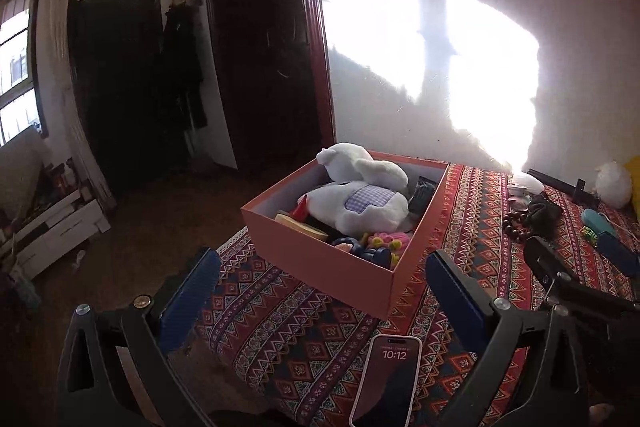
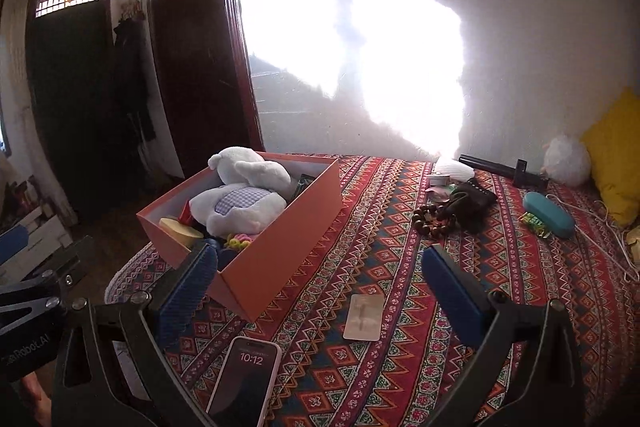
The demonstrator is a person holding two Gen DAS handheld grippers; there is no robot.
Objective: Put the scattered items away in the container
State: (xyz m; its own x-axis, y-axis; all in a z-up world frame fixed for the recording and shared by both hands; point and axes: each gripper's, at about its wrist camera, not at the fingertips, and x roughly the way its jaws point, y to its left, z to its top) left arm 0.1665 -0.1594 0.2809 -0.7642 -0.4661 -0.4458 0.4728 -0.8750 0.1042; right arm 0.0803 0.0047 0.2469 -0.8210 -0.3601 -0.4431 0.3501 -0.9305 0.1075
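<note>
Left wrist view: sunlit white wall and dark wooden doors fill the upper frame; below them a red patterned woven cloth (image 1: 472, 211) covers the work surface. At centre stands the open orange cardboard box (image 1: 320, 259), holding a white plush toy with a checked patch (image 1: 360, 203) and small trinkets. The left gripper (image 1: 320, 291) frames the lower edge, its blue-padded jaws spread wide and gripping nothing. A white-cased smartphone with a lit screen (image 1: 390, 375) lies at lower centre, between the jaws, long axis pointing up-frame toward the box.

Right wrist view: the same wall and cloth; the box sits left of centre. The right gripper (image 2: 320, 287) is likewise wide open and empty. A pale flat rectangular card (image 2: 364, 317) lies at centre, between the fingers and just ahead of them, long axis running roughly up-frame, box to its upper left. Brown wooden prayer beads (image 2: 434, 221), a black glove (image 2: 472, 201) and a teal oblong case (image 2: 548, 213) lie farther off at right. Judged from this, the card is the right gripper's nearest pick, the phone the left's.
</note>
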